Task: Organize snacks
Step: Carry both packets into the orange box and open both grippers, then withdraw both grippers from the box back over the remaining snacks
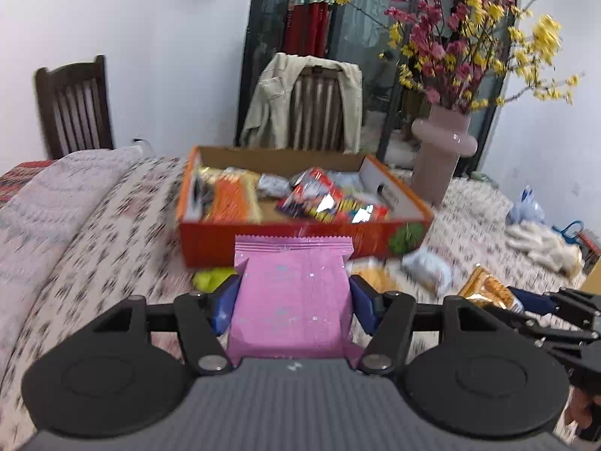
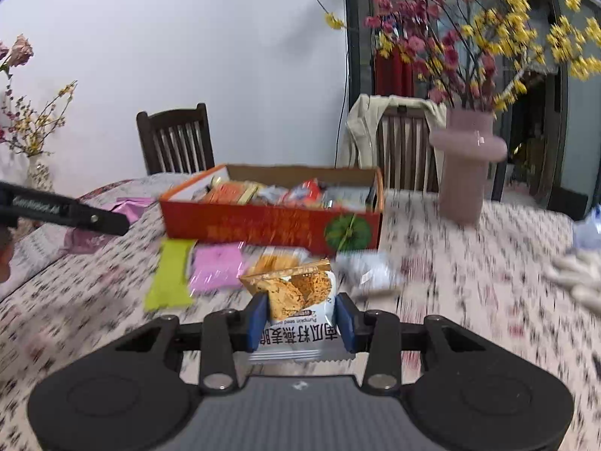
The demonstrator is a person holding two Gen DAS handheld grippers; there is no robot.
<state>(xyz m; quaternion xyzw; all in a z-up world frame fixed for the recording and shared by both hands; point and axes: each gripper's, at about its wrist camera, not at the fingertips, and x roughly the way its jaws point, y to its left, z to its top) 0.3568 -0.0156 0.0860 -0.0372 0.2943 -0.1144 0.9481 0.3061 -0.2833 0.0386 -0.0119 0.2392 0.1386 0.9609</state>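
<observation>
Between the blue pads of the left gripper [image 1: 295,302], in the left wrist view, sits a pink packet [image 1: 293,297], clamped at both sides and held clear of the patterned tablecloth [image 1: 94,233]. At 12 o'clock from it stands the orange box [image 1: 300,233], open-topped and already holding a heap of wrappers. I judge the step to be the carry: 1 packet is lifted and headed for the box. The next move calls for clearing the near wall before the pads part over a free patch, perhaps the bare cardboard at the middle. At 4 o'clock the right gripper [image 1: 526,302] shows only in part, cut by the frame edge. Blur smears the loose snacks by the box; a green packet [image 1: 214,278] is half hidden behind the left pad.

From the right wrist view, the right gripper [image 2: 302,317] is pressed tight on a biscuit packet [image 2: 296,300], white with a golden end, also off the cloth. The box [image 2: 270,225] lies at 12 o'clock. Loose items wait at 10 o'clock: a green packet [image 2: 169,278] and another pink packet [image 2: 219,267]. At 9 o'clock a black bar of the left gripper [image 2: 75,212] enters; its pads are out of this frame. What lies in the box is too blurred to sort by kind, and the pink vase [image 2: 465,165] at 2 o'clock stands near the box's right corner.
</observation>
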